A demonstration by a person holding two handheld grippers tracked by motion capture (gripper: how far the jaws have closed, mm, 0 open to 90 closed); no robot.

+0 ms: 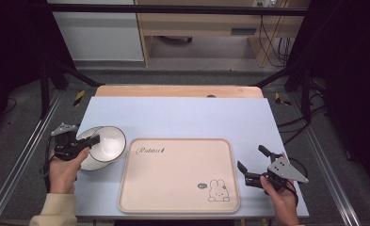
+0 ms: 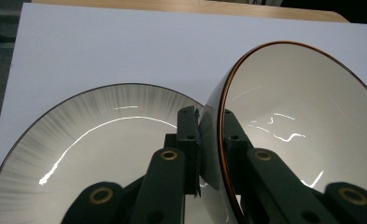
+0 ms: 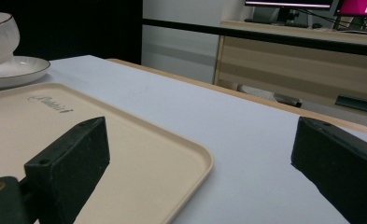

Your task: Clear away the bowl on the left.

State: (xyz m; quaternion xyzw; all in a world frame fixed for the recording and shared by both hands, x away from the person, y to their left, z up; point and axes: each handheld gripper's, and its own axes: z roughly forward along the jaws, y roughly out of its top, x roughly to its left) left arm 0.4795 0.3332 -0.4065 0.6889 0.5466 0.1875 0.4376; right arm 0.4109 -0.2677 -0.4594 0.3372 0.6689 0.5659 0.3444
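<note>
Bowl (image 1: 108,142) tilted on edge — mouth toward tray (image 1: 179,175) — above plate (image 2: 92,140)

Bg: grey floor (image 1: 197,75), black frame rails (image 1: 173,8) around the rig. Wooden desk (image 1: 206,23) behind, cables (image 1: 272,42) hanging at right, white cabinet (image 1: 98,33) left. Monitors (image 3: 312,4) on desk. Room dim at sides.

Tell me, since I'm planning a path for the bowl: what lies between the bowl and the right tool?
The beige tray lies between the bowl and the right tool, as the high view shows; nothing rests on it.
</note>
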